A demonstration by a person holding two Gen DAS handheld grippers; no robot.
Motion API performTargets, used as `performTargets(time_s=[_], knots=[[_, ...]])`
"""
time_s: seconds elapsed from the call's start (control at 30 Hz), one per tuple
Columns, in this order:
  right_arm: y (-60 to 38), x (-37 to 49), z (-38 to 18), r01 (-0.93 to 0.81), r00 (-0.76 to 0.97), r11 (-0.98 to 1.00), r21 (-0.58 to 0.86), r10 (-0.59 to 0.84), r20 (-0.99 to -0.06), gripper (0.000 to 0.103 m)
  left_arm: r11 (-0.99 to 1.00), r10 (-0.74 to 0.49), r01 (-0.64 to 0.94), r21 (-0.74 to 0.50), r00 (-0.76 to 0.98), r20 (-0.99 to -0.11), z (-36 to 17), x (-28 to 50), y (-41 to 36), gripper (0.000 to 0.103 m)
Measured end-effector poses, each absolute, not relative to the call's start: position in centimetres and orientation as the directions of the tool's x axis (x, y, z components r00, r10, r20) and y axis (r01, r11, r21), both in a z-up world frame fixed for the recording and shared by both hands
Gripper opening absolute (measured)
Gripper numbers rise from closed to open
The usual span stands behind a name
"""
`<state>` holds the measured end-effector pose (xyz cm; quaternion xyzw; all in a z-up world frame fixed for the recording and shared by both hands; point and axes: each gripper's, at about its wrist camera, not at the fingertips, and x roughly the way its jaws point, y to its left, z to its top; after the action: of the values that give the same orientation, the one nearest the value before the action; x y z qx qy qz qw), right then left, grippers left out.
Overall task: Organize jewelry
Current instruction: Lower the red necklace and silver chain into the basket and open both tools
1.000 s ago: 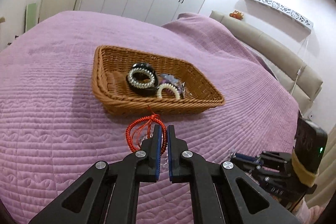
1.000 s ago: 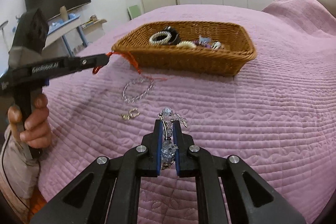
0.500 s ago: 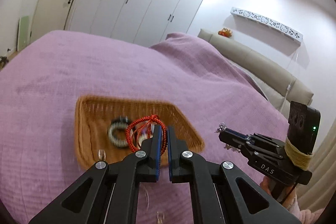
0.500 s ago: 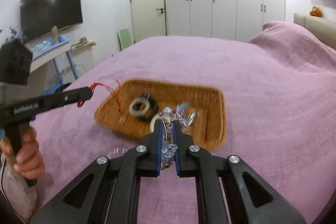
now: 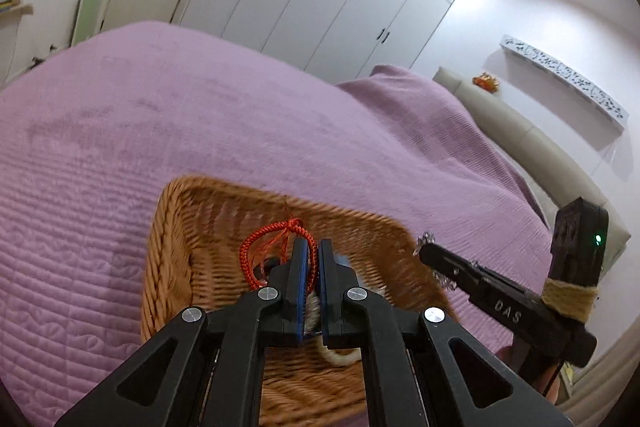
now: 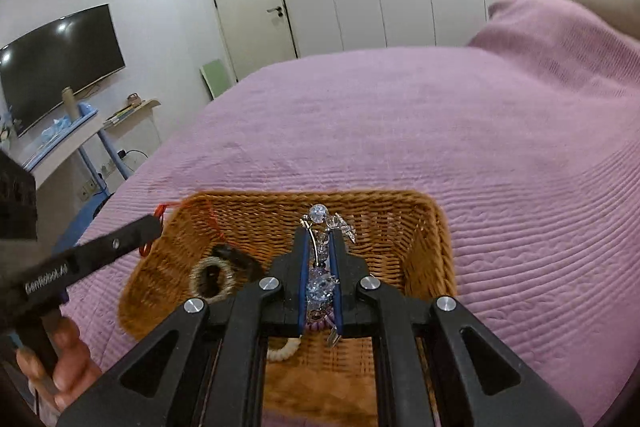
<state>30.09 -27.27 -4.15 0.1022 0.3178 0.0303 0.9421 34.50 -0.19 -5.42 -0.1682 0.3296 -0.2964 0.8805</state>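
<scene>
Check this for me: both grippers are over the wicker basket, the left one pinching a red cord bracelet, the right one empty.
One thing is wrong: the right gripper is not empty. The right wrist view shows it shut on a clear bead bracelet. The rest holds: both are over the wicker basket, and the left gripper pinches the red cord bracelet.
</scene>
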Motion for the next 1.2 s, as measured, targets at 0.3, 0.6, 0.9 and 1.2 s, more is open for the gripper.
performTargets(time_s=[0.3, 0.6, 0.9, 1.2], knots=[[-27.4, 32.9, -8.4, 0.036, 0.737, 0.981, 0.189, 0.102, -0.668, 0.011, 0.736, -0.668, 0.384, -0.557, 0.544, -0.508, -8.7, 36.5, -0.1, 0.005], [-27.6, 32.9, -9.4, 0.034, 0.730, 0.978, 0.207, 0.117, -0.673, 0.011, 0.737, -0.668, 0.386, -0.555, 0.538, -0.514, -9.1, 36.8, -0.6, 0.005], [-28.1, 31.6, -9.2, 0.021, 0.755, 0.972, 0.234, 0.138, -0.642, 0.033, 0.717, -0.688, 0.384, -0.582, 0.522, -0.504, -9.5, 37.1, -0.3, 0.006], [-28.3, 29.4, -8.0, 0.007, 0.806, 0.976, 0.219, 0.124, -0.579, 0.046, 0.663, -0.727, 0.370, -0.651, 0.527, -0.440, -9.4, 36.8, 1.5, 0.010]])
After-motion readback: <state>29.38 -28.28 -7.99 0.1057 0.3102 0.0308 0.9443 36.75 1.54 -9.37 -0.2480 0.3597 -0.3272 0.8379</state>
